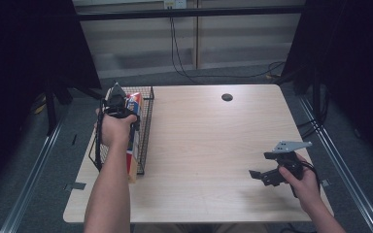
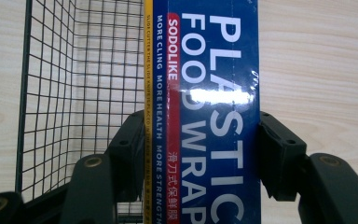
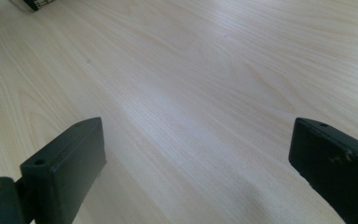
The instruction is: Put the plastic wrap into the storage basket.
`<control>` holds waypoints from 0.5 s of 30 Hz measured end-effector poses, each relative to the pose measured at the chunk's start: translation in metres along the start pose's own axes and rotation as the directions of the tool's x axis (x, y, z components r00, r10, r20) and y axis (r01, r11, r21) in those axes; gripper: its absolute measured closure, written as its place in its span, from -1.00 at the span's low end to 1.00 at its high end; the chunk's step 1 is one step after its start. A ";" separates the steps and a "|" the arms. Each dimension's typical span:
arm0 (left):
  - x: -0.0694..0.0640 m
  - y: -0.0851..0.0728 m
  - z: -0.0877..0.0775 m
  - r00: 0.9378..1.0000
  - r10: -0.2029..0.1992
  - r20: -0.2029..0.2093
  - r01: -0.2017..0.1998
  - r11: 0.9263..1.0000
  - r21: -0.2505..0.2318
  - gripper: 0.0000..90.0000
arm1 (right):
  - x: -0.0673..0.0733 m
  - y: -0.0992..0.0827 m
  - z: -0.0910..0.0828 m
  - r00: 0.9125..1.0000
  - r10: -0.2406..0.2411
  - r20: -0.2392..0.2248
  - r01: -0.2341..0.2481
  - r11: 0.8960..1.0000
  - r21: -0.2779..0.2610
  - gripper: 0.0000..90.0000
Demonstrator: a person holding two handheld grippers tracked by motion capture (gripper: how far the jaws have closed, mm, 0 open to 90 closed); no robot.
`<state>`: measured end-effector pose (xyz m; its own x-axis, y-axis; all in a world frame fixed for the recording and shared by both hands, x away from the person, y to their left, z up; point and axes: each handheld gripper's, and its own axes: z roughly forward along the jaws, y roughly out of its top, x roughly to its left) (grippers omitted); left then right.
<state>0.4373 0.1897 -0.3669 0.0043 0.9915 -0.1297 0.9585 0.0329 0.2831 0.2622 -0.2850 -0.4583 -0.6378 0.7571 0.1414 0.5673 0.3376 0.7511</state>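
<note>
**One box in one wire basket, two grippers at one table**

On the left edge of a single pale wood-grain table (image 1: 209, 145) sits one black wire-mesh basket (image 1: 146, 121), long, narrow and rectangular, with a fine square grid for walls. One box of plastic food wrap (image 2: 209, 112) stands lengthwise in it, a long flat-sided carton with a glossy blue face, large white letters, a red stripe and a thin yellow edge. Its near end sticks out past the basket's near end in the high view.

A person's left hand (image 1: 114, 131) holds the left gripper (image 1: 119, 109) above the basket. In the left gripper view its two black, blocky jaws press against the box's two long sides, clamped on it, with the basket mesh to the left and bare table to the right.

Near the table's far edge, at centre, is one small round dark hole (image 1: 227, 97).

Further right, the right hand (image 1: 303, 177) holds the right gripper (image 1: 260, 175) low over the near right part of the table, well apart from the basket. Its two matte black jaws stand wide apart with nothing between them, above smooth bare wood. One grey three-cornered plate (image 1: 291, 144) tops this gripper.
</note>
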 end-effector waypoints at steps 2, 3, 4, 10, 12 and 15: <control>0.002 0.000 0.002 1.000 0.004 0.002 -0.004 1.000 0.007 -0.05 | 0.000 0.000 0.000 1.000 0.000 -0.001 0.000 1.000 -0.001 -0.92; 0.002 0.000 0.002 1.000 -0.010 0.001 0.010 1.000 0.006 -0.05 | 0.000 0.000 0.000 1.000 0.004 -0.002 -0.004 1.000 0.000 -0.92; 0.003 0.000 0.003 1.000 -0.014 -0.002 0.014 1.000 0.006 -0.05 | 0.000 0.000 0.000 1.000 0.003 -0.002 -0.003 1.000 -0.001 -0.92; 0.005 0.001 0.003 1.000 -0.021 0.005 0.021 1.000 0.006 -0.05 | 0.000 0.000 0.000 1.000 0.000 -0.001 0.000 1.000 0.001 -0.92; 0.005 0.001 0.003 1.000 -0.016 0.003 0.016 1.000 0.008 -0.05 | 0.000 0.000 0.000 1.000 -0.002 -0.001 0.002 1.000 0.001 -0.92; 0.007 0.002 0.004 1.000 -0.009 -0.011 0.009 1.000 0.006 -0.05 | 0.000 0.000 0.001 1.000 0.002 -0.003 -0.002 1.000 0.004 -0.92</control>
<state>0.4406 0.1958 -0.3710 -0.0077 0.9925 -0.1221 0.9603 0.0414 0.2759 0.2623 -0.2842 -0.4586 -0.6382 0.7562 0.1445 0.5705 0.3386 0.7483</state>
